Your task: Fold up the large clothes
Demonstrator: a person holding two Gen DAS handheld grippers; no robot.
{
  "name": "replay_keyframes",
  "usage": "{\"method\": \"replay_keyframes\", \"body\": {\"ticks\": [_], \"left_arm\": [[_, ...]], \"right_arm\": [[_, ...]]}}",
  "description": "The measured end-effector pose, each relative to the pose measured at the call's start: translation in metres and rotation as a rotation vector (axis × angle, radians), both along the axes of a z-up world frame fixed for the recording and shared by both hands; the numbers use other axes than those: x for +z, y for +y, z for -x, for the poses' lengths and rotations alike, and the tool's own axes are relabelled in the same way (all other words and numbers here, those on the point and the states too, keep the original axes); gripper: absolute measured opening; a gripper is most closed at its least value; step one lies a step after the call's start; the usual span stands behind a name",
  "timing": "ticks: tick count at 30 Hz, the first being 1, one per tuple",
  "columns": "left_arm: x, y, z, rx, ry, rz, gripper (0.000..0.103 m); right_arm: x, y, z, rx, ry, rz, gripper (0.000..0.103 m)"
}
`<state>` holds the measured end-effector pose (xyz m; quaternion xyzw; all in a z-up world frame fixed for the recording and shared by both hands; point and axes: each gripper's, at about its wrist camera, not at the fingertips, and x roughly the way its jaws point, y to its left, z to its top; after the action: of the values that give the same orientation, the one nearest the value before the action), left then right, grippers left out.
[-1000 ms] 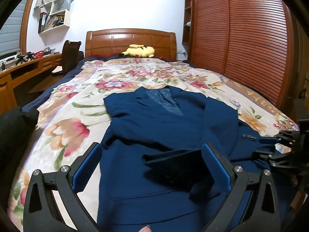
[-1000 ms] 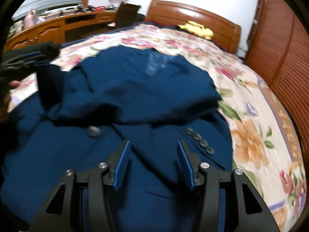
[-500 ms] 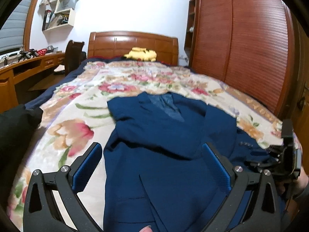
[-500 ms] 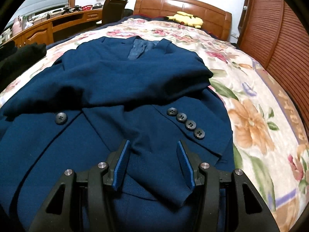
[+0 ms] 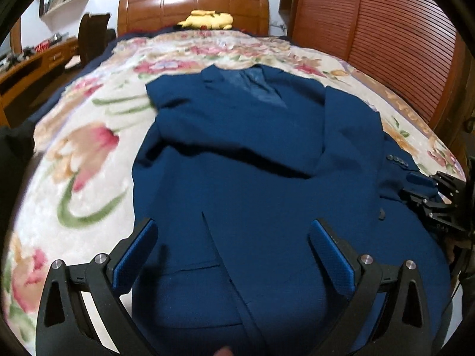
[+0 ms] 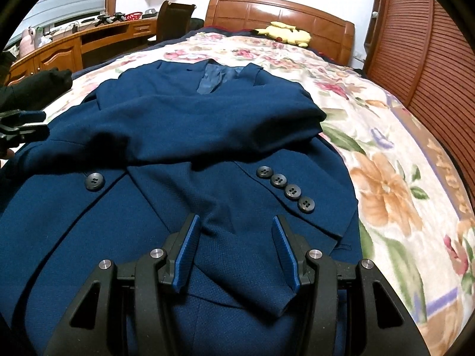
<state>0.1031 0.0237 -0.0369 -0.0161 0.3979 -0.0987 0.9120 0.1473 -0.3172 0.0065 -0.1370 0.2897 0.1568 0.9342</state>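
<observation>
While the navy suit jacket [image 5: 243, 160] lies face up along the middle of the floral bedspread [image 5: 89, 136], collar toward the wooden headboard [image 5: 193, 6], both tools hang over its near end. Over on the left, the left gripper [image 5: 234, 252] sits spread wide above the lower front panel and its centre seam, nothing between the blue pads, so it is released and looks lined up to come down on the hem. Moving across, both sleeves are already laid over the chest, which I read as the arms tucked in first to make a tidy rectangle. Further right, the cuff with its row of four buttons [image 6: 285, 188] rests on top, and just in front of it the right gripper [image 6: 234, 249] hovers half spread over a pointed flap of cloth; its pads do not appear to press on it. Beyond the jacket's right edge there is only bedspread and the slatted wardrobe door [image 6: 430, 59].
</observation>
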Motion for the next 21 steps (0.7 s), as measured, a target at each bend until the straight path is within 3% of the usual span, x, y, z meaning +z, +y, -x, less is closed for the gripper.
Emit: {"method": "replay_keyframes", "body": {"ticks": [6, 14, 21], "left_arm": [[-0.007, -0.004, 0.001, -0.052, 0.039, 0.031, 0.078], [-0.009, -0.008, 0.013, -0.066, 0.050, 0.042, 0.057], [-0.006, -0.019, 0.023, -0.083, 0.039, 0.007, 0.020]], "right_arm": [[-0.001, 0.000, 0.002, 0.002, -0.009, -0.001, 0.052], [-0.001, -0.001, 0.005, 0.002, -0.025, -0.002, 0.052], [-0.001, -0.002, 0.007, 0.003, -0.038, -0.003, 0.052]]}}
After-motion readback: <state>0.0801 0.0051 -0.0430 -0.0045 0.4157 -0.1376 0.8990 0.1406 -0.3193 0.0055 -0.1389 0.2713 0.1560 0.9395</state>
